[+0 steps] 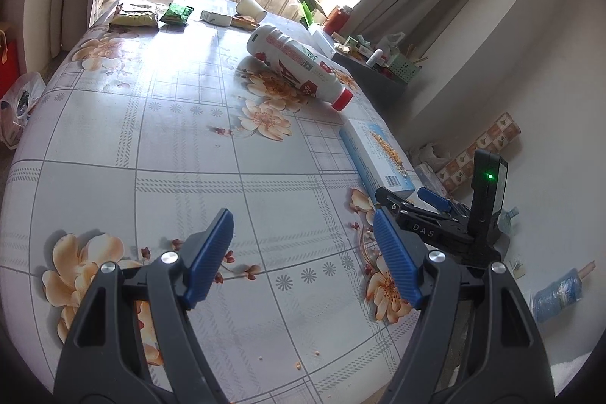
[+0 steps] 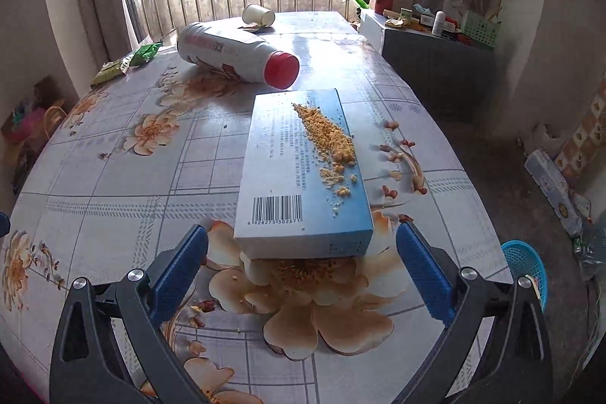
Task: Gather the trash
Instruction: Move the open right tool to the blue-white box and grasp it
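The left gripper [image 1: 303,260] hangs with jaws apart over bare cloth, nothing between them; the right gripper [image 2: 303,267] is spread wide and empty too, its pads flanking the near end of the box [image 2: 303,169] without touching it. The box lies flat just ahead of the right gripper at twelve o'clock, a heap of crumbs [image 2: 329,142] piled on its top toward the right edge. Beyond it at eleven o'clock the bottle [image 2: 235,57] lies on its side, red cap toward the box, and the cup [image 2: 257,14] lies tipped at the far end of the table [image 2: 113,177]. The main risk, as I judge it: lifting or tilting the box would spill the crumbs back onto the cloth, making more mess. A nudge could also push the box into the bottle, which may roll. The left view alone shows the wrappers [image 1: 151,14] at eleven o'clock along the far edge, and the right gripper's body beside the box. The right view alone shows the crumb heap clearly, and a blue basket [image 2: 524,265] on the floor at three o'clock.
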`<state>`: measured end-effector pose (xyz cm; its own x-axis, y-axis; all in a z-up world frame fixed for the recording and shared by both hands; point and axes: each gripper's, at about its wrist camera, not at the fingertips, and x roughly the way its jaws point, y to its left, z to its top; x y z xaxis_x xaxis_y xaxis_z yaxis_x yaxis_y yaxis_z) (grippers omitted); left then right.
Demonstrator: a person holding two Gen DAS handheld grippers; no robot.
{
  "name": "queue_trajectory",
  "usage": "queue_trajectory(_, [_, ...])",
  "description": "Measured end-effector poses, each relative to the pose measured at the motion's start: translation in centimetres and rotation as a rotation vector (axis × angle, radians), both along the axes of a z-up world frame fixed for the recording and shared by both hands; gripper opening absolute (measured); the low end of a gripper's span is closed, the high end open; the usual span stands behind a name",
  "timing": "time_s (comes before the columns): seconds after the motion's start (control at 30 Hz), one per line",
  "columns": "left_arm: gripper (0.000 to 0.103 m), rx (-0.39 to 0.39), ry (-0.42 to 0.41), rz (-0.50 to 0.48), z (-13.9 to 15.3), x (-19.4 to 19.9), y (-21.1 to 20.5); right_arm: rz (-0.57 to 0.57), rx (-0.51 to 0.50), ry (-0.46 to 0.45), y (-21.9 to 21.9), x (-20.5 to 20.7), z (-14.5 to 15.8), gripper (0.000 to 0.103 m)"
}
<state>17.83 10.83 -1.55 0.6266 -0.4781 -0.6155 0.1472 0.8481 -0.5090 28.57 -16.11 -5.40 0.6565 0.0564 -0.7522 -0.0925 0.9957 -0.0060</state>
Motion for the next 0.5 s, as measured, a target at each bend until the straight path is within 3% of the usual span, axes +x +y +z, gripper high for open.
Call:
queue_trajectory(0.27, [0.072, -0.006, 0.006, -0.033, -0.9, 0.3, -0.1, -0.049, -0.033, 0.069, 0.1, 2.9, -0.9, 0.097])
queue_trajectory(0.33, [0.072, -0.011, 0.008, -0.030, -1.0, 0.3, 0.0, -0.057, 0.001, 0.079, -0.1, 3.4, -1.1, 0.096])
queue_trajectory(0.4, [0.072, -0.015, 0.010, -0.022, -1.1, 0.4, 0.2, -0.069, 0.035, 0.087, -0.4, 3.5, -1.1, 0.077])
queue_trajectory(0.5, [0.072, -0.021, 0.014, -0.009, -1.2, 0.3, 0.5, -0.080, 0.097, 0.111, -1.0, 3.4, -1.3, 0.073])
